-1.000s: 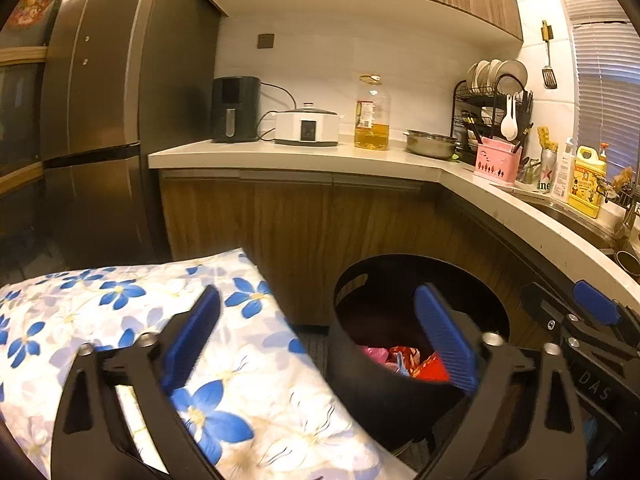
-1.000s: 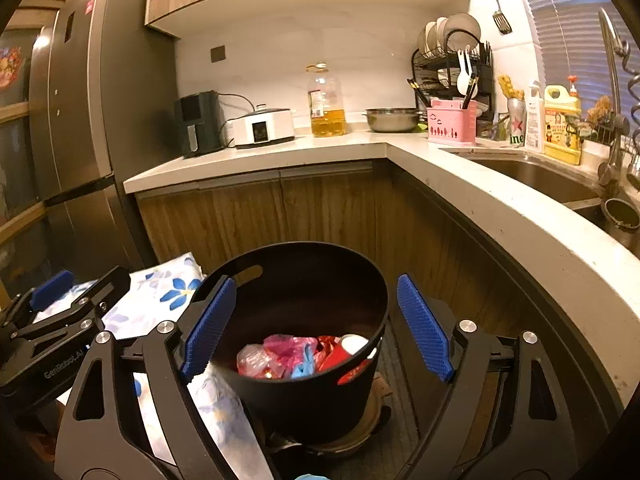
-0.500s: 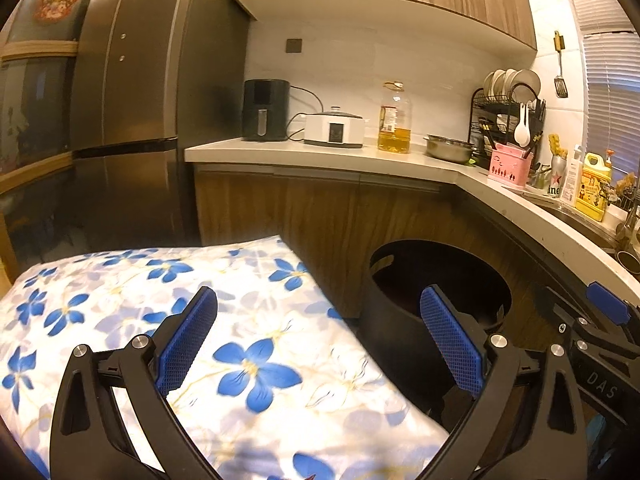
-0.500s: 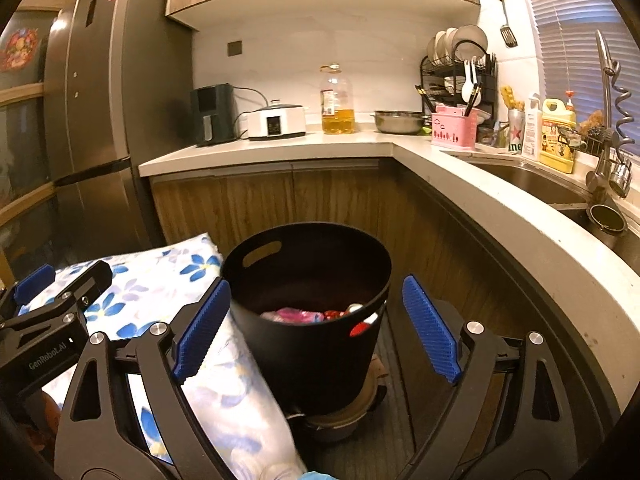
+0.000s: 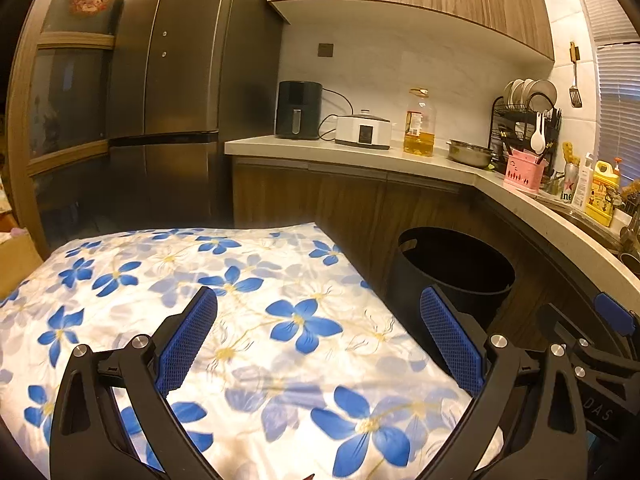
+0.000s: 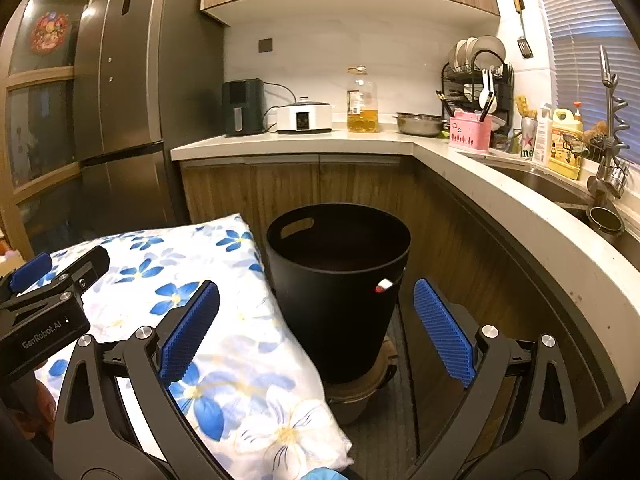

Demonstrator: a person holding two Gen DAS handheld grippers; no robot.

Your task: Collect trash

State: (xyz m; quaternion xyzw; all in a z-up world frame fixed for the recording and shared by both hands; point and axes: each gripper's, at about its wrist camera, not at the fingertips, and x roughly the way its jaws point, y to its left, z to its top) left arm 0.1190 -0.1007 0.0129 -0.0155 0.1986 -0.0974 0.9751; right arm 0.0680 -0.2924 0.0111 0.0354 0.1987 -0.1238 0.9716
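A black round trash bin (image 6: 338, 292) stands on the floor by the curved counter; it also shows in the left wrist view (image 5: 456, 268). Its inside is dark from here; only a red and white scrap (image 6: 383, 285) shows through a handle hole. My right gripper (image 6: 316, 328) is open and empty, back from the bin and level with its rim. My left gripper (image 5: 320, 344) is open and empty above a surface covered in a white cloth with blue flowers (image 5: 224, 312), left of the bin. No loose trash shows on the cloth.
The flowered cloth (image 6: 192, 300) lies against the bin's left side. A curved counter (image 6: 520, 208) with a sink runs along the right. Wooden cabinets (image 6: 256, 188) stand behind the bin and a dark fridge (image 5: 172, 120) at the left. Appliances, an oil bottle and a dish rack sit on the counter.
Both grippers have pulled back and dropped away from the bin. The trash inside it has gone out of sight below the rim. More of the flowered cloth shows under the left gripper.
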